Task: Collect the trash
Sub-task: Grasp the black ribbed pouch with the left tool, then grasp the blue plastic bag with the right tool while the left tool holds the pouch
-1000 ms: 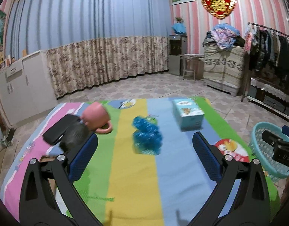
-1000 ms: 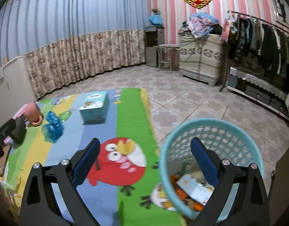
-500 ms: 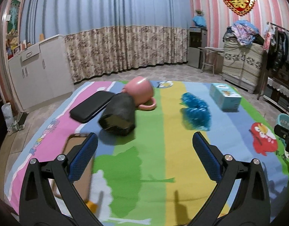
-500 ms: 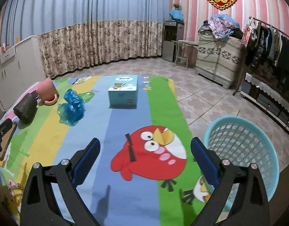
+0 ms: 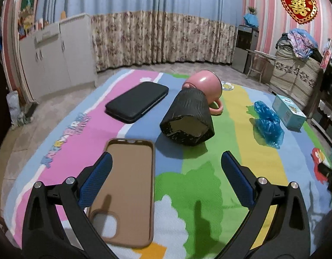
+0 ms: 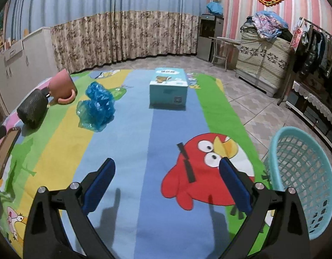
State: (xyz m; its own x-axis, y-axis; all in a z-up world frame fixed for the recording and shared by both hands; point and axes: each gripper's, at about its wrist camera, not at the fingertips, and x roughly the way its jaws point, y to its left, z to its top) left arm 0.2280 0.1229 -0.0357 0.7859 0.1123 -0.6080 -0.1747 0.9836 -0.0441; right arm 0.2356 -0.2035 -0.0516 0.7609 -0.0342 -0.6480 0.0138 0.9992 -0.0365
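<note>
A crumpled blue plastic bag (image 6: 96, 107) lies on the striped play mat (image 6: 133, 142); it also shows in the left wrist view (image 5: 267, 124). A squashed black paper cup (image 5: 187, 119) lies on its side in front of a tipped pink mug (image 5: 203, 86). A light blue mesh basket (image 6: 304, 179) stands on the floor off the mat's right edge. My left gripper (image 5: 166, 177) is open and empty, above the mat just short of the black cup. My right gripper (image 6: 168, 183) is open and empty over the blue stripe, left of the basket.
A brown phone case (image 5: 127, 190) lies under my left gripper's left finger. A black case (image 5: 138, 101) lies on the pink stripe. A light blue tissue box (image 6: 168, 88) stands at the mat's far side. Cabinets (image 5: 55, 54), curtains and a clothes rack (image 6: 317, 49) ring the room.
Both grippers have swung left. The basket slid from under my right gripper to its right. The left view moved from the blue bag to the black cup and phone case.
</note>
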